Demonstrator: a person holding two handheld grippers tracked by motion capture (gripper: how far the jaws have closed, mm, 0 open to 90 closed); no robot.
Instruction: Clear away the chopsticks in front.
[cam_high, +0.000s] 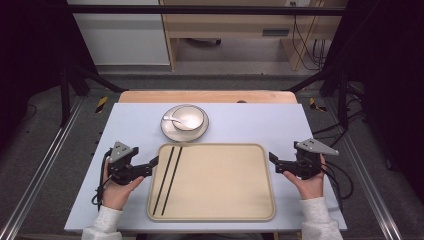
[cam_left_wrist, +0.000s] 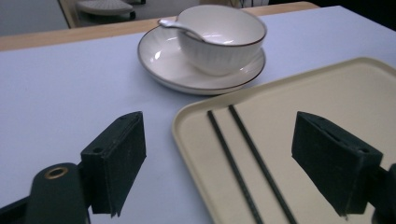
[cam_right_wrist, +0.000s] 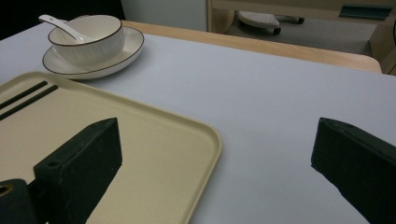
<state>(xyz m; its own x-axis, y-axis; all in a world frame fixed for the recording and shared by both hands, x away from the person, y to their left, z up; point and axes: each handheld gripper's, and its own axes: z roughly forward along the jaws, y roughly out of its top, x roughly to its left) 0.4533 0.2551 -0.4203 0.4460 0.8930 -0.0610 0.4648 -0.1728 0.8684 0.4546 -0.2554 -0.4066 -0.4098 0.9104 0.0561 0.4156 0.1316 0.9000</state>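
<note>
A beige tray lies on the pale blue table top. Two black chopsticks rest side by side along the tray's left part. Behind the tray a white bowl with a white spoon in it stands on a white plate. My left gripper sits at the tray's left rim, open, nothing between its jaws; in its own view the chopsticks and bowl lie ahead. My right gripper is open at the tray's right rim, empty.
A wooden table edge runs behind the blue top. Black frame bars stand at both sides, and cables trail at the right. The tray's middle and right part are bare.
</note>
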